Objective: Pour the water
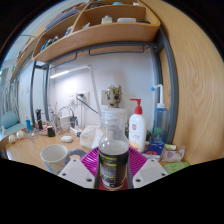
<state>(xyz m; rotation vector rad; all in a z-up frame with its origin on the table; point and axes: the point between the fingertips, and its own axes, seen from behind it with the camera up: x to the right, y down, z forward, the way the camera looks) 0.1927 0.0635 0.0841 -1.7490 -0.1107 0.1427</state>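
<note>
A bottle was seen upright between the two fingers of the gripper, its clear body topped by a neck without a visible cap and its lower part wrapped in a dark label. The pink pads were pressed against it at both sides, so the gripper was taken to be clamped on the bottle. The bottle was held above a wooden table.

To the left of the bottle, a white cup was set on the table, near the left finger. Farther left of the bottle and beyond the cup, a small bowl could be made out among other small items that were too indistinct to be told. To the right of the bottle, a white pump bottle with a red top was stood by the wall, and just right of that a blue spray bottle was placed. Above the bottle, a wooden shelf was fixed to the wall, with boxes kept on it. Behind the bottle, a socket was mounted on the white wall.
</note>
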